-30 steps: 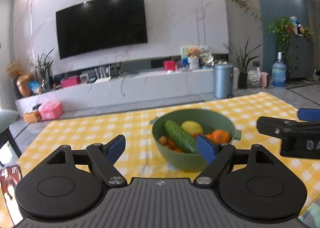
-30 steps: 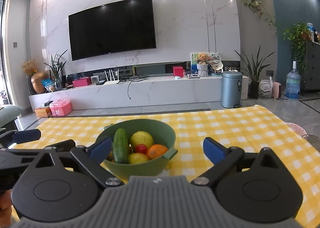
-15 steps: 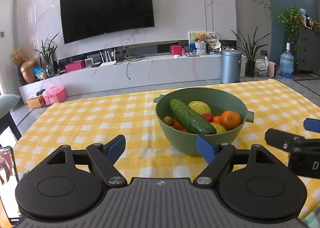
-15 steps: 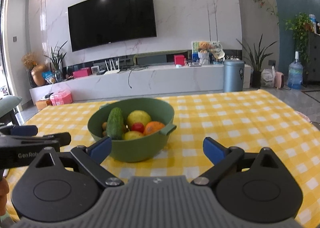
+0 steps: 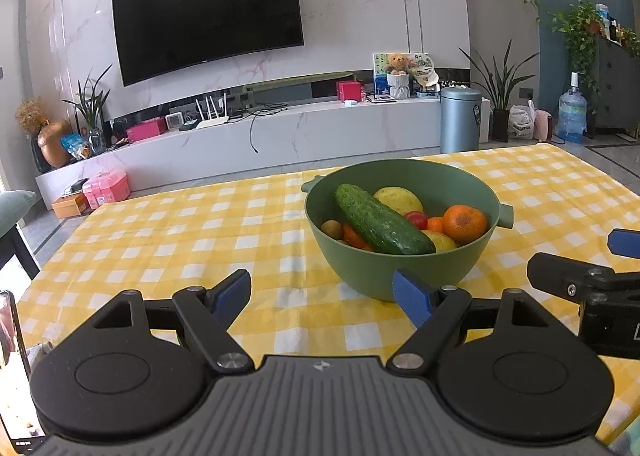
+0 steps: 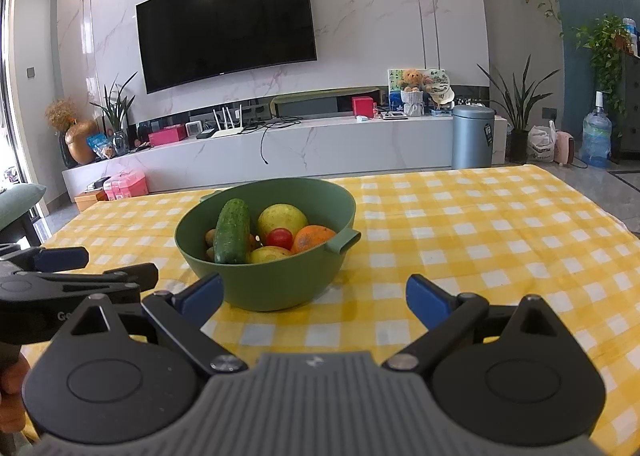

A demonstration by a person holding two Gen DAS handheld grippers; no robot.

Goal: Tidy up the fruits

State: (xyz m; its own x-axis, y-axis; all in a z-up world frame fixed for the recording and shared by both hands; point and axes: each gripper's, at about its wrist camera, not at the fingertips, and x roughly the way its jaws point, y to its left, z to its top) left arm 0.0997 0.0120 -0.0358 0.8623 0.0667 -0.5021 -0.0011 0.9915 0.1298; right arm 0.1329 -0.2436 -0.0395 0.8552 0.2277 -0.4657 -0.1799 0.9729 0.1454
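On the yellow checked tablecloth (image 5: pixel 160 232), the green bowl (image 5: pixel 404 272) of fruit sits just beyond both grippers. Left gripper (image 5: pixel 322 290) and right gripper (image 6: pixel 314 294) each hold their 2 jaws wide, gripping nothing, the bowl nearer the left gripper's right jaw and the right gripper's left jaw.

Right tool (image 6: pixel 314 296) gapes empty before bowl (image 6: pixel 280 284).

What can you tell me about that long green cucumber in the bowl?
The cucumber is dark green with a bumpy, slightly glossy skin and rounded ends, whole and uncut. It lies tilted on top of the pile in the green bowl, one end raised toward the bowl's far rim, the other low near the front wall. It rests against a yellow fruit and the smaller pieces beneath it. Neither claw touches it.
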